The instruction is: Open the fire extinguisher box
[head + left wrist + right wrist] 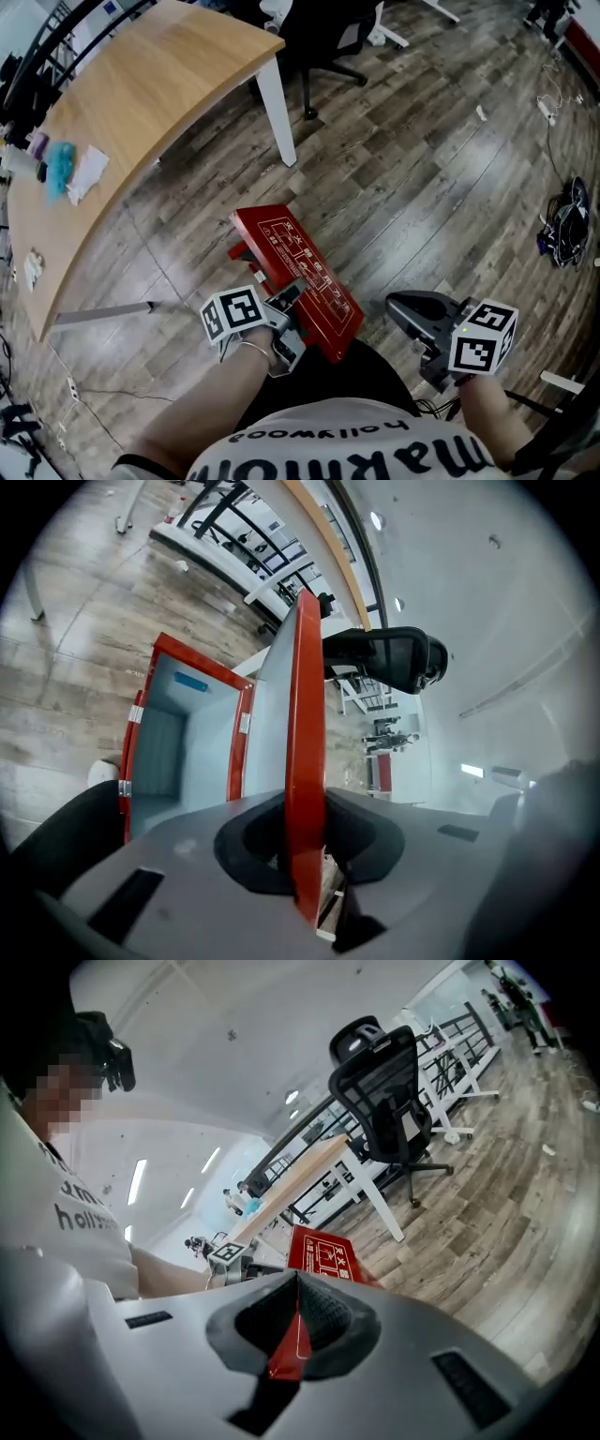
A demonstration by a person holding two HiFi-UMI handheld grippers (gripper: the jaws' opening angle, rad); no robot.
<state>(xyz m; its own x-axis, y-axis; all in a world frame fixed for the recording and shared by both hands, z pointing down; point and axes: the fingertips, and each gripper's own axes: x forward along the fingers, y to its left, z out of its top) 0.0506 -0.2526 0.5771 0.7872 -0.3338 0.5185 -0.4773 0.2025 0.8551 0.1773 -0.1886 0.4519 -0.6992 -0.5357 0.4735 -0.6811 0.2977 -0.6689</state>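
The red fire extinguisher box stands on the wood floor with its lid (300, 272) swung up, printed face toward me. My left gripper (291, 309) is shut on the lid's near edge. In the left gripper view the red lid edge (307, 714) runs straight down between the pads of the left gripper (305, 855), and the pale blue inside of the box (178, 733) lies open to the left. My right gripper (403, 309) hangs to the right of the lid, apart from it, jaws together. In the right gripper view the lid (323, 1258) shows beyond the right gripper (295, 1326).
A curved wooden table (141, 103) with a white leg (278, 108) stands at the back left, a blue cloth (58, 167) on it. A black office chair (328, 37) is behind the box. Cables (565, 225) lie at the right edge.
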